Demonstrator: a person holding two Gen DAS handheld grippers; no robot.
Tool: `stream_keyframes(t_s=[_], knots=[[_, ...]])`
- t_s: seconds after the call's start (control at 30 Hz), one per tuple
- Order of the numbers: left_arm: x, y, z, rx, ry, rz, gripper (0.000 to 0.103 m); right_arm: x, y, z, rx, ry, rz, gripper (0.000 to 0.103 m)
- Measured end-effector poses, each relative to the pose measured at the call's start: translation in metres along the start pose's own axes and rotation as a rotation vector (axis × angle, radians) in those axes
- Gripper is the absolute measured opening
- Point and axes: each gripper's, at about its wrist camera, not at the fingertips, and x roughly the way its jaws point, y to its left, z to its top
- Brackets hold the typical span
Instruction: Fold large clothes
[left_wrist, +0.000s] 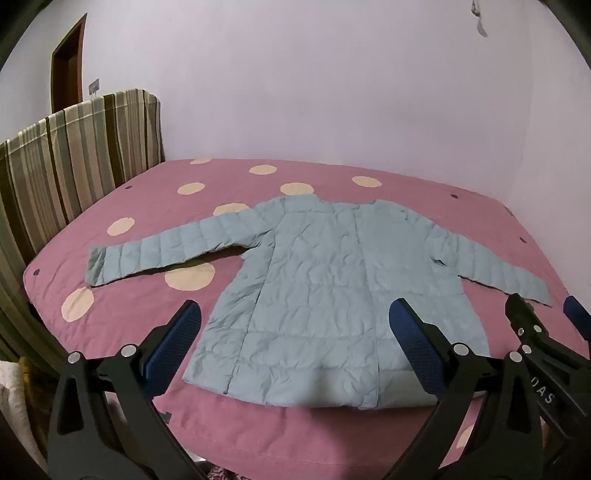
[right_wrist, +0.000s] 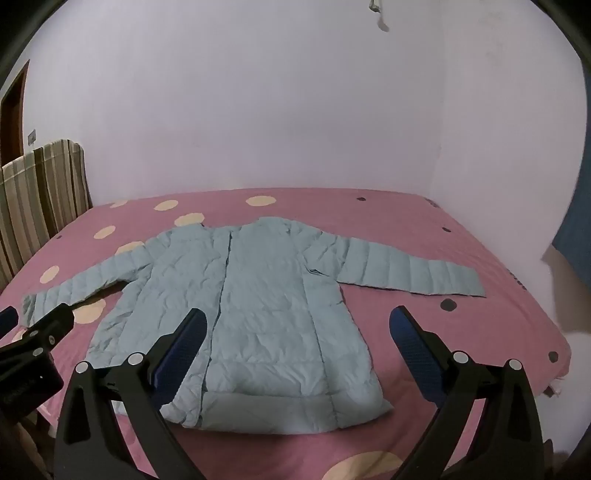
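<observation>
A pale blue quilted jacket (left_wrist: 317, 288) lies flat on the pink bed, both sleeves spread out to the sides, hem toward me. The same jacket (right_wrist: 258, 317) fills the middle of the right wrist view. My left gripper (left_wrist: 295, 325) hovers above the hem, open, with nothing between its blue pads. My right gripper (right_wrist: 299, 332) hangs open over the jacket's right half, also holding nothing. In the left wrist view the right gripper (left_wrist: 546, 314) shows at the right edge, near the cuff of the right sleeve (left_wrist: 517, 277). The left gripper (right_wrist: 33, 321) shows at the left edge of the right wrist view.
The bed (left_wrist: 258, 435) has a pink cover with cream dots. A striped headboard (left_wrist: 66, 166) stands at the left, a brown door (left_wrist: 70, 66) behind it. Plain walls close the far side and the right. The bed's right edge (right_wrist: 554, 332) drops off near a blue cloth (right_wrist: 576, 236).
</observation>
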Motion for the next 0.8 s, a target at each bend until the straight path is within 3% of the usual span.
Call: stream_keyframes(t_s=[0.4, 0.8], knots=[[-0.010, -0.014, -0.001, 0.004, -0.016, 0.002, 0.101, 0.001, -0.002, -0.003, -0.001, 0.008, -0.007, 0.098], [-0.003, -0.001, 0.003, -0.015, -0.004, -0.013, 0.101, 0.002, -0.007, -0.006, 0.000, 0.006, 0.002, 0.098]])
